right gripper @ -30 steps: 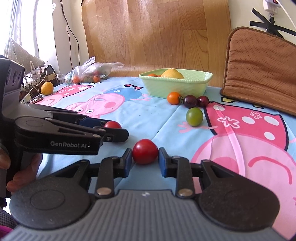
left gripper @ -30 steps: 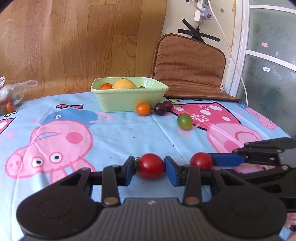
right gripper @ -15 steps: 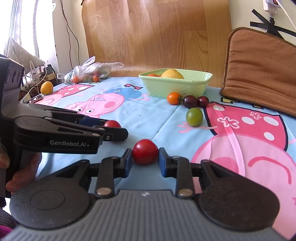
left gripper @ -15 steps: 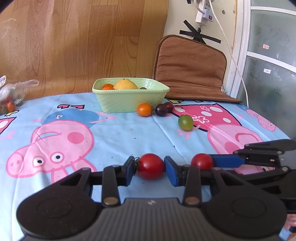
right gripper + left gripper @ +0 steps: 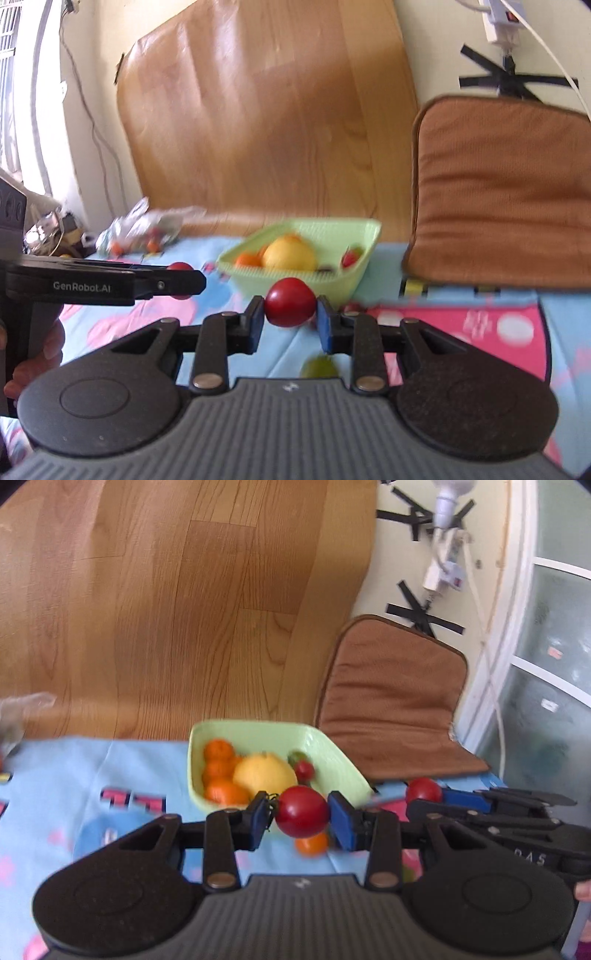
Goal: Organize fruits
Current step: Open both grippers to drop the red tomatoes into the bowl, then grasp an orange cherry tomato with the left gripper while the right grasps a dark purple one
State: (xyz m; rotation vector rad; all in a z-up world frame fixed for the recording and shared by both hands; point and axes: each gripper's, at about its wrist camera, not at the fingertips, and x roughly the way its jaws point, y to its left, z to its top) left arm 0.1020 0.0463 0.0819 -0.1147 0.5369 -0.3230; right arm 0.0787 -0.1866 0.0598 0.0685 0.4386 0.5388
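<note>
Both grippers are now lifting off the tabletop (image 5: 55,775) toward the green bowl (image 5: 332,753), left gripper (image 5: 301,818) jaws clamping one red tomato (image 5: 302,811), right gripper (image 5: 290,314) jaws clamping another tomato (image 5: 290,302), readying both for dropping in.

1. Left gripper (image 5: 302,814), clamped on a red tomato (image 5: 302,811), has lifted off the cloth (image 5: 55,775) and advanced toward the green bowl (image 5: 334,755).
2. Right gripper (image 5: 290,314), with its own tomato (image 5: 290,302), has likewise risen and advanced.
3. Bowl now looms nearer in both views; its interior fruit is visible from above.
4. Both views now blurred.
</note>
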